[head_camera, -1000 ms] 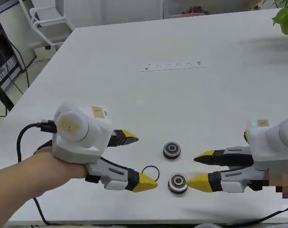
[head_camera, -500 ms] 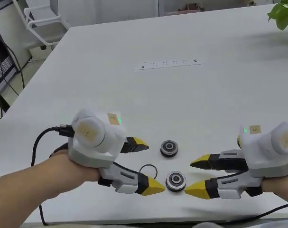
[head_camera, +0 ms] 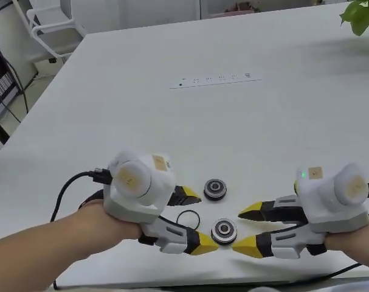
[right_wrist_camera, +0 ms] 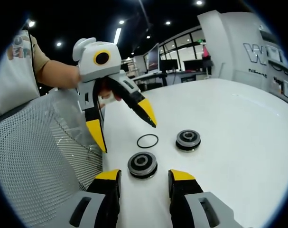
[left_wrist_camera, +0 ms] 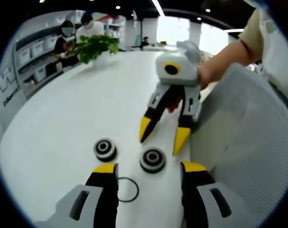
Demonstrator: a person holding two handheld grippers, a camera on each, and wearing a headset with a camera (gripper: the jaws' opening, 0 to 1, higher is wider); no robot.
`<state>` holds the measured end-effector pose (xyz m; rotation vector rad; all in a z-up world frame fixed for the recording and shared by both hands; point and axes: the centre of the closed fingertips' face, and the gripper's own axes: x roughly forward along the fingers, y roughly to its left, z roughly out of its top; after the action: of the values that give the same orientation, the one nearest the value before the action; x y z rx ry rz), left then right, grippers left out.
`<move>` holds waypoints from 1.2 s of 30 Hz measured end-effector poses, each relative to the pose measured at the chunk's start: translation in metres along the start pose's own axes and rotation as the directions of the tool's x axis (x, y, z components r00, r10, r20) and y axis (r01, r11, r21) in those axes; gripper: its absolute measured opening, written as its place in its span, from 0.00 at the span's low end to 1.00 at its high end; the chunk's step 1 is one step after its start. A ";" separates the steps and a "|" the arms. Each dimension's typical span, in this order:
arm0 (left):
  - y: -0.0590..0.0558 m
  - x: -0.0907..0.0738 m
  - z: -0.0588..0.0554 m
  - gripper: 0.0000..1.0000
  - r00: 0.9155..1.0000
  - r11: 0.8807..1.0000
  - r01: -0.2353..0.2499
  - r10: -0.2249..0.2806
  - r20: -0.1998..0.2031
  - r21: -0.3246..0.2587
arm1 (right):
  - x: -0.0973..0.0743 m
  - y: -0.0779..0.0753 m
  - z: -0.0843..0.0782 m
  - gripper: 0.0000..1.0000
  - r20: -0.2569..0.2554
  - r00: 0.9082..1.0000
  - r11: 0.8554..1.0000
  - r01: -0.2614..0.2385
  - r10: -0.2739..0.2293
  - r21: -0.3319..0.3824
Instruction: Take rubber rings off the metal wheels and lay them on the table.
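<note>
Yellow tips, shift: the left gripper point(head_camera: 205, 222) has come in closer to the near wheel point(head_camera: 224, 230) than a second ago, and the right gripper point(head_camera: 237, 229) is a little closer too; both wheels and the ring point(head_camera: 188, 219) lie as before.
Wheels: two, round metal discs with dark rims and shiny hubs, lying flat; the far wheel point(head_camera: 215, 188) sits apart from the near one, and both are close to the table's near edge.
Ring: one thin black rubber loop, loose and flat on the table just left of the near wheel.
Left gripper: jaws spread and empty, its near tip just left of the near wheel.
Right gripper: jaws spread and empty, its tips just right of the near wheel.
Table point(head_camera: 172, 134): white and smooth.
Far end: one white socket strip point(head_camera: 214, 79), green leaves point(head_camera: 360, 15) at far right, and a white chair point(head_camera: 50, 24) at far left.
</note>
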<state>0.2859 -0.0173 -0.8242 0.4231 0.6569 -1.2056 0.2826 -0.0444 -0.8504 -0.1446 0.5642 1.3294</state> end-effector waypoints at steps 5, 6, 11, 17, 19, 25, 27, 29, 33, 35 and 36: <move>-0.001 0.006 -0.001 0.49 1.000 1.000 0.007 -0.007 0.004 -0.017 | 0.003 -0.002 -0.002 0.36 -0.005 1.000 1.000 0.005 -0.005 0.001; -0.001 0.007 -0.001 0.48 1.000 1.000 0.008 -0.008 0.006 -0.018 | 0.003 -0.002 -0.002 0.36 -0.005 1.000 1.000 0.004 -0.004 0.000; -0.003 0.015 0.001 0.44 1.000 1.000 0.019 -0.019 0.008 -0.018 | 0.005 -0.001 -0.003 0.34 -0.003 1.000 1.000 0.001 0.000 0.005; -0.006 0.020 0.002 0.37 0.999 0.999 0.034 -0.034 0.013 -0.016 | 0.006 0.001 -0.002 0.34 -0.001 1.000 1.000 -0.003 0.003 -0.001; -0.007 0.021 0.002 0.36 0.999 0.999 0.034 -0.034 0.016 -0.016 | 0.006 0.001 -0.003 0.34 0.000 1.000 1.000 -0.004 0.004 -0.001; -0.009 0.024 0.001 0.29 0.999 0.999 0.040 -0.040 0.014 -0.002 | 0.007 0.003 -0.002 0.34 0.004 1.000 1.000 -0.005 0.005 0.003; -0.009 0.025 0.001 0.27 0.999 0.999 0.040 -0.040 0.014 0.002 | 0.007 0.003 -0.002 0.34 0.006 1.000 1.000 -0.006 0.006 0.004; -0.009 0.026 0.001 0.26 0.999 0.999 0.038 -0.038 0.016 0.006 | 0.007 0.003 -0.001 0.33 0.007 1.000 1.000 -0.007 0.007 0.006; -0.010 0.028 0.001 0.24 0.999 0.999 0.040 -0.040 0.013 0.017 | 0.007 0.003 -0.002 0.33 0.009 1.000 1.000 -0.006 0.006 0.006; -0.010 0.029 0.000 0.24 0.999 0.999 0.037 -0.038 0.007 0.027 | 0.007 0.003 -0.002 0.33 0.011 1.000 1.000 -0.005 0.005 0.007; -0.010 0.029 0.000 0.24 0.999 0.999 0.036 -0.036 0.009 0.027 | 0.007 0.003 -0.001 0.33 0.012 1.000 1.000 -0.005 0.005 0.008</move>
<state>0.2825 -0.0415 -0.8431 0.4294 0.6425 -1.2510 0.2802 -0.0385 -0.8540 -0.1283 0.5600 1.3320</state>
